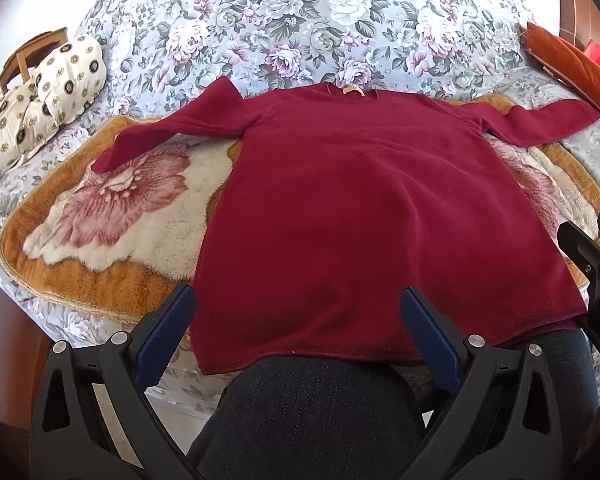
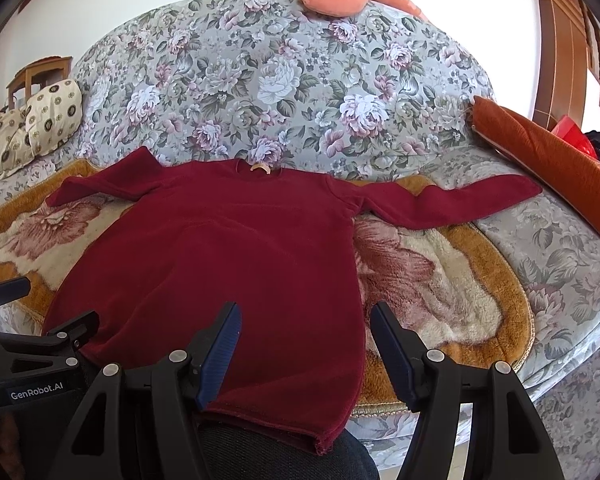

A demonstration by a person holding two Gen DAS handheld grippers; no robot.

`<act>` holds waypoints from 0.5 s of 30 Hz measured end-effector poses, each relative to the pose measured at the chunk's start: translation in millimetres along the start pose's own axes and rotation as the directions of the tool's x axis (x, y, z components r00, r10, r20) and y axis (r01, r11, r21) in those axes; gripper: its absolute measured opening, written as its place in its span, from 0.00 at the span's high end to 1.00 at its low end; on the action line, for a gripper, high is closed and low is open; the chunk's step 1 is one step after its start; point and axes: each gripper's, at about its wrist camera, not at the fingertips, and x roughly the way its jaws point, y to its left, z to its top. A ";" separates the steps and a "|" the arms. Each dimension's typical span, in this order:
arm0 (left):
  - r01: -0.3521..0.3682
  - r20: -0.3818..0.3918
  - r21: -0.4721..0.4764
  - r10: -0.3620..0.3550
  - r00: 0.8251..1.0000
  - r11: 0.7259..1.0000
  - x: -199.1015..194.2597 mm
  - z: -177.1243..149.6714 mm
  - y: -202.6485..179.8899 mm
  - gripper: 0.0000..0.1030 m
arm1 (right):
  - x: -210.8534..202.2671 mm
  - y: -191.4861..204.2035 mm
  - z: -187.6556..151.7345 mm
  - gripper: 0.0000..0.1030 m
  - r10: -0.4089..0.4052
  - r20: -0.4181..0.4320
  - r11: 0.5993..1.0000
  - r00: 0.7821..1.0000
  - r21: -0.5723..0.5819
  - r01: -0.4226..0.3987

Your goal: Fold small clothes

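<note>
Red sweater [image 2: 228,264] flat, tongs [image 2: 306,322] apart

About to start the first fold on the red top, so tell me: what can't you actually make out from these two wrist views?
- Red top: part of its hem is hidden in the left wrist view by the left gripper fingers.
- Neck label: too small to read in either view.
- Fleece mat: its middle is covered by the top.
- Right gripper: in the left wrist view, cut off by the right edge.

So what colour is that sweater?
Dark red, plain all over; the sweater shows best in the left wrist view.
</note>
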 end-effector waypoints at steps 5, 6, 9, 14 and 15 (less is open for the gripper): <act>0.010 0.002 -0.009 -0.010 1.000 1.000 -0.6 -0.5 1.1 0.01 | 2.1 4.9 -0.7 0.37 -0.015 -0.011 1.000 1.000 -0.017 0.015; 0.015 0.002 -0.018 -0.015 1.000 1.000 -0.8 -1.0 3.1 0.01 | 2.5 5.5 -0.5 0.37 -0.018 -0.011 1.000 1.000 -0.020 0.017; 0.035 -0.005 -0.050 -0.035 0.999 0.998 -0.4 -2.0 9.2 0.01 | 2.9 6.3 -0.6 0.37 -0.026 -0.013 0.999 1.000 -0.026 0.025; 0.071 -0.028 -0.114 -0.075 0.997 0.991 3.1 -2.0 20.2 0.01 | 5.0 3.8 -0.9 0.37 -0.023 -0.024 1.000 0.999 -0.018 0.023; 0.078 -0.033 -0.122 -0.082 0.996 0.989 4.2 -2.8 22.1 0.01 | 5.6 2.8 -1.1 0.37 -0.022 -0.028 1.000 0.999 -0.014 0.022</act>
